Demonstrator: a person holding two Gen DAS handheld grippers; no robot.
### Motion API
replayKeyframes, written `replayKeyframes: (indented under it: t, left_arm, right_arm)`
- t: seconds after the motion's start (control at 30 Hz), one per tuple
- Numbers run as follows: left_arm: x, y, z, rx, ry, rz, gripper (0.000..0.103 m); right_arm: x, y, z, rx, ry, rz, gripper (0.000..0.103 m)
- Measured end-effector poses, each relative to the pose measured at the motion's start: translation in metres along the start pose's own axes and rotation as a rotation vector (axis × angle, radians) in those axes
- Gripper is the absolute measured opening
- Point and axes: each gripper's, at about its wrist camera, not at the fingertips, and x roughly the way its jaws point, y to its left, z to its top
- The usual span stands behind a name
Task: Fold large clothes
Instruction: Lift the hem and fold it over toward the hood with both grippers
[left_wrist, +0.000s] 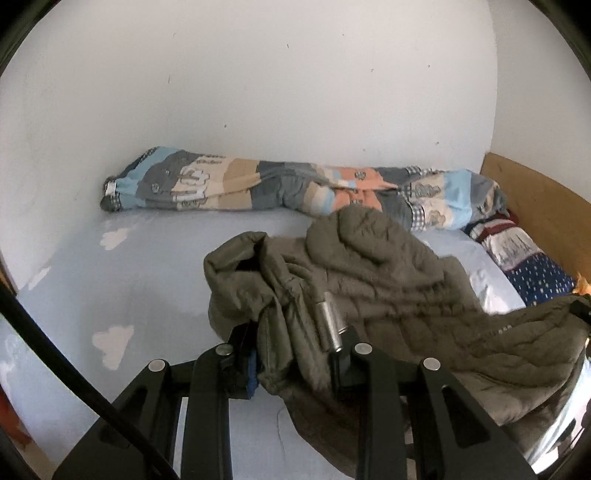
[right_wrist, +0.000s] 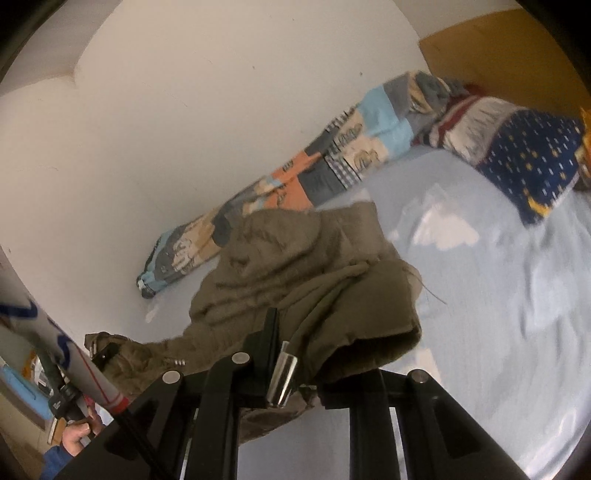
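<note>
An olive quilted jacket (left_wrist: 388, 280) hangs bunched over the light blue bed sheet (left_wrist: 129, 280), lifted off it at both near ends. My left gripper (left_wrist: 291, 350) is shut on a fold of the jacket near a silver cord end (left_wrist: 328, 325). In the right wrist view my right gripper (right_wrist: 299, 362) is shut on another edge of the jacket (right_wrist: 295, 266), beside a silver cord end (right_wrist: 282, 373); its right finger is hidden under cloth. The left gripper (right_wrist: 103, 354) shows at lower left, clamped on the far edge, with a hand (right_wrist: 77, 439) below it.
A rolled patchwork quilt (left_wrist: 280, 188) lies along the white wall at the back of the bed. A navy patterned pillow (left_wrist: 532, 273) rests against the wooden headboard (left_wrist: 535, 192) on the right. A black cable (left_wrist: 55, 354) crosses the lower left.
</note>
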Motion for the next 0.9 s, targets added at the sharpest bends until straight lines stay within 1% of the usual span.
replayKeyframes:
  t: [0.13,0.23,0.3,0.33,0.4,0.5,0.6,0.7,0.77,0.9]
  left_arm:
    - [0.025,-0.002,0.044,-0.033,-0.023,-0.012,0.03]
    - [0.05,-0.004,0.077,-0.045,-0.052,0.002,0.034]
    - [0.07,-0.004,0.098,-0.054,-0.066,0.031,0.048]
    - [0.081,-0.003,0.109,-0.059,-0.078,0.046,0.052]
    - [0.097,-0.001,0.127,-0.064,-0.102,0.079,0.066]
    - [0.117,0.004,0.154,-0.08,-0.128,0.092,0.073]
    - [0.136,0.008,0.172,-0.092,-0.148,0.115,0.073]
    - [0.155,0.007,0.178,-0.103,-0.132,0.098,0.073]
    - [0.167,0.001,0.172,-0.105,-0.114,0.071,0.073]
    - [0.215,-0.031,0.146,-0.027,0.001,0.007,0.073]
  right_arm:
    - [0.019,0.008,0.041,-0.009,-0.025,0.018,0.018]
    - [0.041,0.011,0.074,-0.016,-0.041,0.02,0.017]
    - [0.063,0.013,0.098,-0.028,-0.045,0.009,0.017]
    - [0.074,0.012,0.108,-0.028,-0.043,0.004,0.017]
    - [0.103,0.007,0.131,-0.023,-0.032,-0.007,0.017]
    - [0.148,-0.004,0.16,-0.009,-0.015,-0.038,0.017]
    - [0.192,-0.018,0.184,0.005,0.005,-0.072,0.017]
    - [0.231,-0.026,0.2,-0.009,0.017,-0.115,0.017]
    - [0.26,-0.034,0.21,0.005,0.033,-0.139,0.017]
    - [0.308,-0.046,0.217,0.016,0.079,-0.193,0.017]
